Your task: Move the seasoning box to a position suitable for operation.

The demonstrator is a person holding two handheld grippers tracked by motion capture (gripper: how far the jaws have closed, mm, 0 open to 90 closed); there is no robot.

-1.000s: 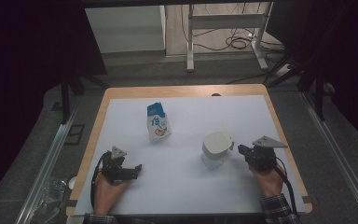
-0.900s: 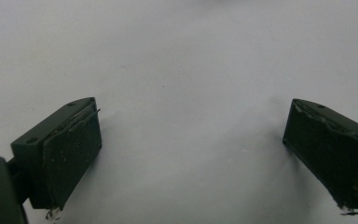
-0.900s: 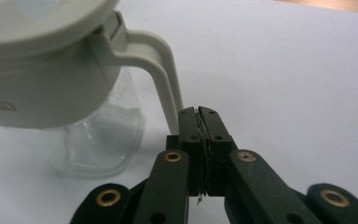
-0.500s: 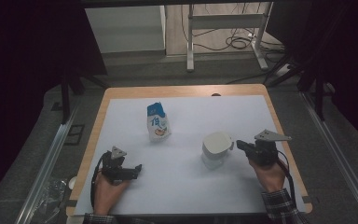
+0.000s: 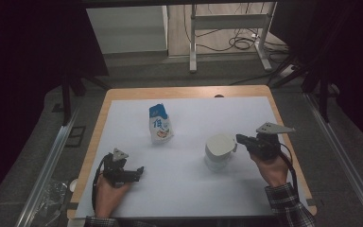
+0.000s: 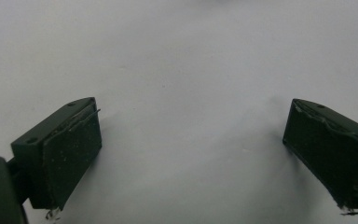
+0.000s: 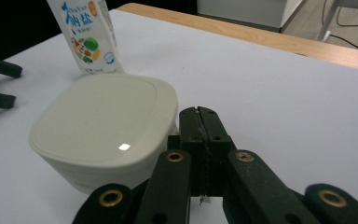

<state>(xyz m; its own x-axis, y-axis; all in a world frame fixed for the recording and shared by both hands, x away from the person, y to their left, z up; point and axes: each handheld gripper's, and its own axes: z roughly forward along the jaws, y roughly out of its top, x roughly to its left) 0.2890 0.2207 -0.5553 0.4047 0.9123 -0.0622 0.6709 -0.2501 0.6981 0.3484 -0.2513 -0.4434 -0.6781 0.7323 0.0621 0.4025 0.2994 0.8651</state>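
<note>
Nearest the camera in the high view, lower left, the left gripper [image 5: 139, 169] just sits on the white table cover [image 5: 189, 189], jaws spread wide with nothing between them; you can see both pads [image 6: 72, 158] over bare sheet in the left gripper view.

Right of center, the right gripper [image 5: 239, 138] has its 2 jaws pinched fully together, nothing visibly held, tips right beside the rim of the white lidded container [image 5: 220, 150].

My guess is the lid comes off next. If so, closed jaws won't catch it: open them up, come in level with the lid [image 7: 102, 123] edge, and lift straight so the tub doesn't drag along.

Farther back, center-left, the blue-and-white salt pouch [image 5: 159, 124] stands upright, well apart.

Versus the earlier shot, the right hand sits a bit higher; container, pouch and left gripper haven't budged.
</note>
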